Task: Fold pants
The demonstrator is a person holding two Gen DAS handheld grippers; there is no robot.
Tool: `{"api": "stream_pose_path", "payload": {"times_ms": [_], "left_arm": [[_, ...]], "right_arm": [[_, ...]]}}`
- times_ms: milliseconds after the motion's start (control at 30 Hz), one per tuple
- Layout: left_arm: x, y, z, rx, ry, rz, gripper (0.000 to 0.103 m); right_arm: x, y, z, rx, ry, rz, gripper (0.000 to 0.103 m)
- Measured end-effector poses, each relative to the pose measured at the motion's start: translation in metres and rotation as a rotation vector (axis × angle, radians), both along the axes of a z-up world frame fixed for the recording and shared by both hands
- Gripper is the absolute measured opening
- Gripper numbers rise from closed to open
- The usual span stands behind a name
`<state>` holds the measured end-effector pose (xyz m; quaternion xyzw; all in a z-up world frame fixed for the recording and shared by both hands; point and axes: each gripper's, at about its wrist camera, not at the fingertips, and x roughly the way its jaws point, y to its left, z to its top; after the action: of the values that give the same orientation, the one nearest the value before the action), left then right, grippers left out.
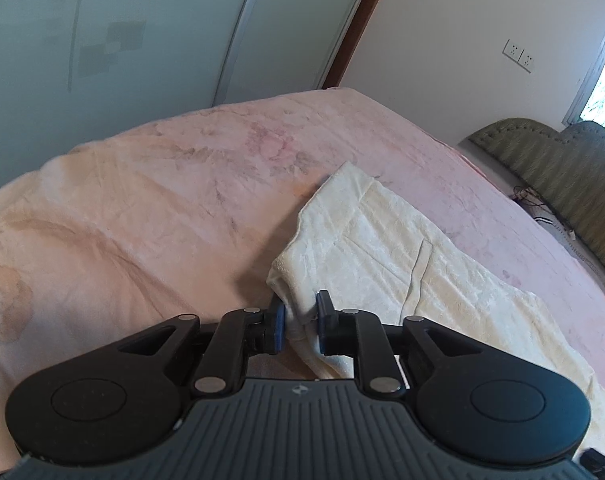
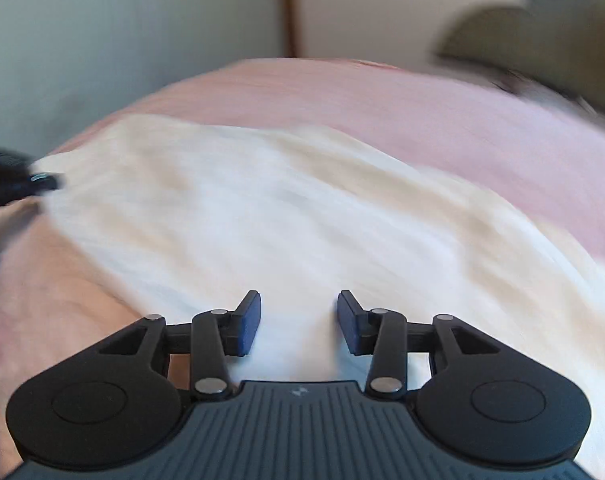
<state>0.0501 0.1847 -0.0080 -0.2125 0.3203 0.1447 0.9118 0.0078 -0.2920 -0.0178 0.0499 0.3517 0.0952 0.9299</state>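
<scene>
Cream-white pants [image 1: 402, 248] lie spread on a pink bed cover [image 1: 162, 200], running from the middle toward the lower right in the left wrist view. My left gripper [image 1: 301, 322] is shut on a bunched edge of the pants at their near left corner, with the cloth filling the gap between the blue pads. In the blurred right wrist view the pants [image 2: 262, 208] cover the middle of the bed. My right gripper [image 2: 300, 320] hovers over them, open, with nothing pinched. A dark gripper part [image 2: 42, 182] sits at the cloth's far left corner.
The pink bed cover [image 2: 422, 120] stretches beyond the pants on all sides. A green padded headboard [image 1: 542, 160] stands at the right, with a cable [image 1: 530, 196] beside it. Pale wardrobe doors [image 1: 142, 40] and a wall with sockets [image 1: 518, 54] are behind the bed.
</scene>
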Motion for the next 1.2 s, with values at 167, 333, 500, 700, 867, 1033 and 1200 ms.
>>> {"api": "stream_pose_path", "payload": {"times_ms": [167, 333, 500, 700, 867, 1033, 1200], "left_arm": [[-0.001, -0.028, 0.025, 0.205, 0.008, -0.004, 0.037], [-0.003, -0.066, 0.055, 0.397, -0.051, -0.012, 0.04], [0.026, -0.125, 0.076, 0.302, -0.097, -0.259, 0.06], [0.074, -0.234, 0.058, 0.257, -0.027, -0.624, 0.062], [0.103, -0.305, 0.019, 0.288, 0.056, -0.777, 0.063], [0.14, -0.33, -0.019, 0.249, 0.192, -0.735, 0.063], [0.127, -0.337, -0.013, 0.303, 0.119, -0.744, 0.066]], "right_arm": [[-0.02, -0.089, 0.001, 0.121, -0.013, -0.211, 0.057], [-0.012, -0.13, 0.01, 0.219, -0.039, -0.274, 0.058], [0.046, -0.125, 0.017, 0.026, 0.013, -0.158, 0.057], [0.088, -0.159, 0.008, 0.007, 0.097, -0.217, 0.057], [0.07, -0.158, 0.018, -0.087, 0.067, -0.211, 0.059], [0.067, -0.191, -0.001, -0.1, 0.097, -0.337, 0.063], [0.025, -0.203, 0.015, -0.123, 0.039, -0.37, 0.064]]}}
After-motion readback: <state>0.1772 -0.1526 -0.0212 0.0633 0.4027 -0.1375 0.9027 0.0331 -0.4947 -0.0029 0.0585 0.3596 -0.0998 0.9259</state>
